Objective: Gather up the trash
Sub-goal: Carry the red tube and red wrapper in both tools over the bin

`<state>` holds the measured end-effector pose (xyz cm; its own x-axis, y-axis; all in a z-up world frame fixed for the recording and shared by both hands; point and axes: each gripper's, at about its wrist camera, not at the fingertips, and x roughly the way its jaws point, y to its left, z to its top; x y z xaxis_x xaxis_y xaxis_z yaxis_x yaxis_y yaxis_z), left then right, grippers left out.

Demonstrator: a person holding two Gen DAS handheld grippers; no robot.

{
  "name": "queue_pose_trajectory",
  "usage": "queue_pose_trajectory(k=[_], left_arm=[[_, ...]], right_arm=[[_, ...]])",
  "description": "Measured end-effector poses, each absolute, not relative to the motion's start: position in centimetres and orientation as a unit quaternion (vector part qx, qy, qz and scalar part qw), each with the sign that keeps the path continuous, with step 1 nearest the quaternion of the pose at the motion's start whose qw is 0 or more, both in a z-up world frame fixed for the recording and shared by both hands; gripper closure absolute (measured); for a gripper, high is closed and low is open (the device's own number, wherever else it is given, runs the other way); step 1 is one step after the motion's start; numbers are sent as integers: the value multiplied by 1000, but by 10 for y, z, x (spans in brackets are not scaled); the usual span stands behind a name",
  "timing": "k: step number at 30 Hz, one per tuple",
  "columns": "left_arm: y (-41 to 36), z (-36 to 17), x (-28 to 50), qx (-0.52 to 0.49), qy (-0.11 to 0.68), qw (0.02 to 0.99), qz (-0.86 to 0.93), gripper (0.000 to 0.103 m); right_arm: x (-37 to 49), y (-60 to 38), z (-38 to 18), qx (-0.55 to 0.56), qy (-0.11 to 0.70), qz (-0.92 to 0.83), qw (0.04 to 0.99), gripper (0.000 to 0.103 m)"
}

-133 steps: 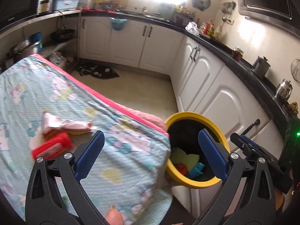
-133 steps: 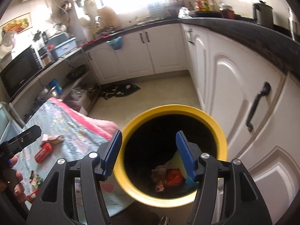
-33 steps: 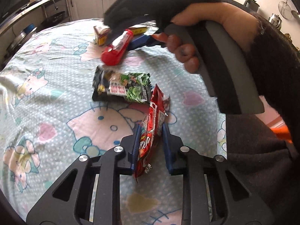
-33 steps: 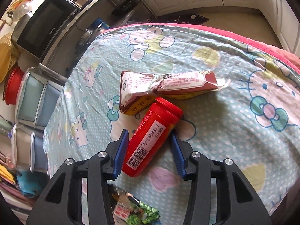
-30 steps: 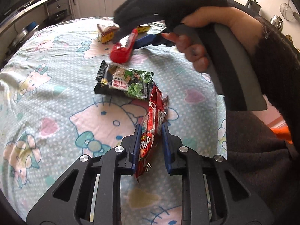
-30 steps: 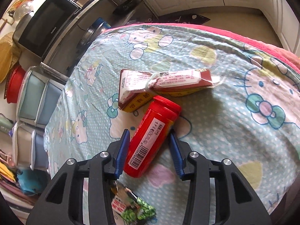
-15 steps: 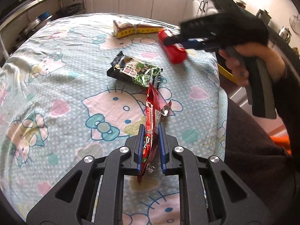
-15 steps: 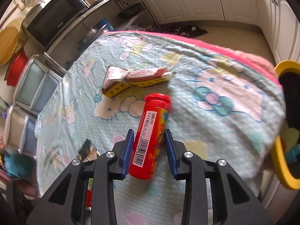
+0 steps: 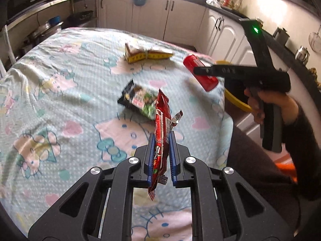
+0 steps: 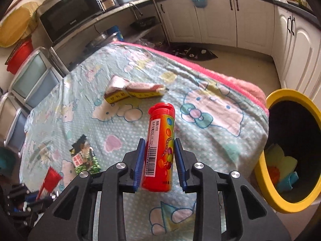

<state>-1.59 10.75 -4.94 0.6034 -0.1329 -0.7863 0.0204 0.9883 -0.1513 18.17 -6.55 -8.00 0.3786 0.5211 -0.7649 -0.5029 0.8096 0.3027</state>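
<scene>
My left gripper (image 9: 161, 140) is shut on a red snack wrapper (image 9: 161, 120), which hangs upright between the blue pads above the cartoon-print tablecloth (image 9: 60, 100). The jaws of my right gripper (image 10: 159, 142) are closing on a red candy tube (image 10: 161, 132), and the pads press its sides. The tube is held upright above the cloth, near the table's right edge. In the left wrist view the same tube (image 9: 200, 76) is up in the air beside the yellow trash bin (image 9: 236, 101). The bin (image 10: 289, 94) stands to the right of the table with trash inside.
A green-and-black snack packet (image 9: 138, 100) and a crushed yellow-and-pink carton (image 9: 146, 55) lie on the cloth. White cabinets (image 10: 297, 46) run behind the bin. Stacked plastic drawers (image 10: 30, 76) and a microwave (image 10: 70, 18) stand to the left of the table.
Both grippers have lifted their items off the cloth. The right gripper has carried the red tube rightward toward the yellow bin, and the left has risen with the wrapper.
</scene>
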Motion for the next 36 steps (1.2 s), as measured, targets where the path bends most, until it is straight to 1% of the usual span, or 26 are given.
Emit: queue_pose_trajectory(k=[16, 36], left_arm=[[85, -14, 40, -76, 394, 915, -48, 95], [31, 16, 87, -67, 354, 929, -88, 95]], right_arm=[[172, -108, -28, 44, 406, 309, 859, 76], [174, -195, 4, 94, 367, 259, 889, 76]])
